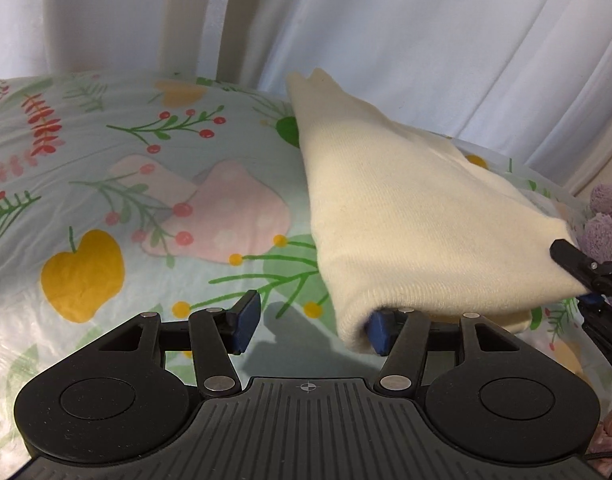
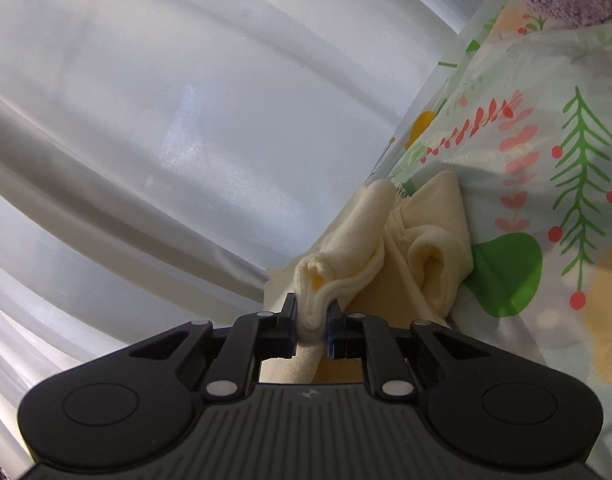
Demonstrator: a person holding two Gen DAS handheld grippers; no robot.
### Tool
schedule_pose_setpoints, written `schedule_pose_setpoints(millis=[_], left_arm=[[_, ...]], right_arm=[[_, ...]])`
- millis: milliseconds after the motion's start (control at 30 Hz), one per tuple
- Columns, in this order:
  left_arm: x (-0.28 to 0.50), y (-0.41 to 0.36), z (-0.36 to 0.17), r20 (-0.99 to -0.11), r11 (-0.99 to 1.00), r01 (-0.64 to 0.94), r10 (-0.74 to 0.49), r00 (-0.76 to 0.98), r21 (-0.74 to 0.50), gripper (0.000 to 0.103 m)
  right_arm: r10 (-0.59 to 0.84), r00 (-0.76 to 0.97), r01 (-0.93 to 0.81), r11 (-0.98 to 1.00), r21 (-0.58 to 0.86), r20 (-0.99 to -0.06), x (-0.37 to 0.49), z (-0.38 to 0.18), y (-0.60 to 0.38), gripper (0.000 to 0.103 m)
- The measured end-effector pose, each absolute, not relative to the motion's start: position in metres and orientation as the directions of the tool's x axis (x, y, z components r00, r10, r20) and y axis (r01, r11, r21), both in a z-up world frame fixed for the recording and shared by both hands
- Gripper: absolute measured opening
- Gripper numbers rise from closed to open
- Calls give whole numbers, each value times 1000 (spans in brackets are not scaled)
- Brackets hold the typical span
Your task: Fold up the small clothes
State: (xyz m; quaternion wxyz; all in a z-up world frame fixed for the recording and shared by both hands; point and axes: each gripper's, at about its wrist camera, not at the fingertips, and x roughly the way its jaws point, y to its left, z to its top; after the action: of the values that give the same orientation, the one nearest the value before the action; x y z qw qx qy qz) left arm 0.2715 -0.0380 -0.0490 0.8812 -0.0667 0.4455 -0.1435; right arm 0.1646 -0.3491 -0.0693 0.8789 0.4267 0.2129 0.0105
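Left claw (image 1: pixel 310 322) hangs half open, holding nothing; the cream cloth (image 1: pixel 418 216) drapes over its right finger, on the floral sheet (image 1: pixel 86 184). Right claw (image 2: pixel 312 326) pinches the cloth's bunched edge tight. Best close left on that corner before lifting together.

I see a surface covered with a pale floral-print cloth (image 1: pixel 106 208), patterned with green sprigs, red berries, yellow apples and pink mushrooms, under what looks like a clear plastic sheet. A folded cream garment (image 1: pixel 406 216) lies across its right part, running from the near edge toward the far one. At the far right edge, something fuzzy and purple (image 1: pixel 608 220) sits beside the garment.
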Motion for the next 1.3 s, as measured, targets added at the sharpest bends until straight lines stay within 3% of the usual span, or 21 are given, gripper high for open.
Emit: schedule_pose_setpoints(millis=[233, 400, 567, 633, 867, 967, 1100, 1167, 1200, 1300], left_arm=[[268, -39, -60, -788, 946, 216, -321, 525, -242, 61], [267, -29, -53, -802, 929, 243, -364, 474, -278, 62], [262, -7, -34, -778, 913, 284, -399, 485, -291, 61], [264, 1, -25, -764, 928, 276, -366, 532, -253, 62], [315, -6, -25, -737, 927, 217, -374, 563, -305, 65], [334, -28, -26, -728, 913, 243, -408, 551, -327, 65], [350, -51, -35, -740, 905, 260, -426, 520, -338, 65], [354, -56, -41, -743, 895, 263, -445, 499, -359, 67], [355, -57, -43, -741, 889, 263, -458, 491, -375, 68], [358, -57, -47, -737, 874, 274, -487, 469, -402, 68]], right_arm=[[47, 812, 248, 874, 418, -581, 175, -93, -326, 12], [26, 807, 163, 950, 265, -590, 181, -93, -316, 12], [76, 796, 108, 958, 264, -601, 176, -84, -323, 14], [69, 810, 106, 959, 261, -582, 165, -69, -326, 24], [-25, 853, 42, 999, 20, -521, 204, -41, -305, 26], [12, 852, -40, 998, -44, -523, 240, -47, -285, 17], [-47, 849, -59, 981, -182, -527, 265, -70, -268, 16], [-147, 851, -13, 954, -300, -504, 268, -85, -267, 2], [-168, 857, 1, 946, -324, -487, 267, -88, -269, 0], [-151, 853, 16, 964, -265, -500, 267, -83, -278, 0]])
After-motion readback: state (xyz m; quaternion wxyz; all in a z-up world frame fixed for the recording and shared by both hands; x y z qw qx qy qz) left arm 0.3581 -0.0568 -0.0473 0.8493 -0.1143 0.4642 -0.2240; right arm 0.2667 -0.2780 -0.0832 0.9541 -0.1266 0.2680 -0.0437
